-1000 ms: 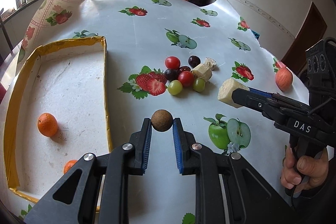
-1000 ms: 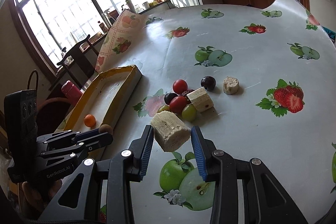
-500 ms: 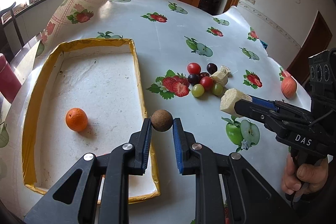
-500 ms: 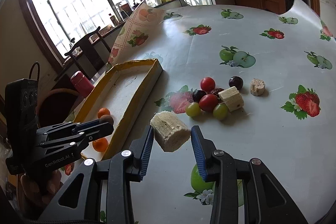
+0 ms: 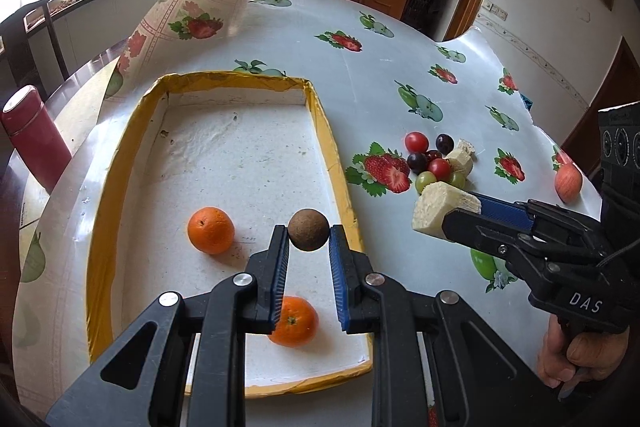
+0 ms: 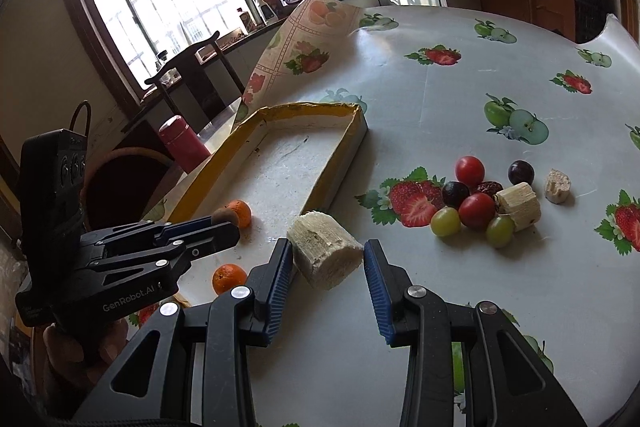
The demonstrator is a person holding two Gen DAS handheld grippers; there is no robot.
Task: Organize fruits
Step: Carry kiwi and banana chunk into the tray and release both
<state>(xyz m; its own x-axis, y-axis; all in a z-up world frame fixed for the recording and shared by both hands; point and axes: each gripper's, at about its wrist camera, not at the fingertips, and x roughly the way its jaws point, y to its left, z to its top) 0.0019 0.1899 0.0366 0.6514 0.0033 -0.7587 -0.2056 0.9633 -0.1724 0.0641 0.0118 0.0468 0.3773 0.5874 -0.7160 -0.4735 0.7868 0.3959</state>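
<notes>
Two grippers hold food over the yellow-rimmed tray (image 5: 100,227): the left gripper (image 5: 309,239) pinches a brown round fruit (image 5: 309,235) above its floor, the right gripper (image 6: 326,259) clamps a pale cut chunk (image 6: 324,253) beside its rim. Only the left view shows an apple (image 5: 568,181) beyond the loose fruit pile (image 5: 434,161).

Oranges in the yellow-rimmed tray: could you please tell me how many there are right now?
2. One orange lies left of the held brown fruit; the other orange sits nearer the camera, partly behind the left gripper. None seem hidden.
</notes>
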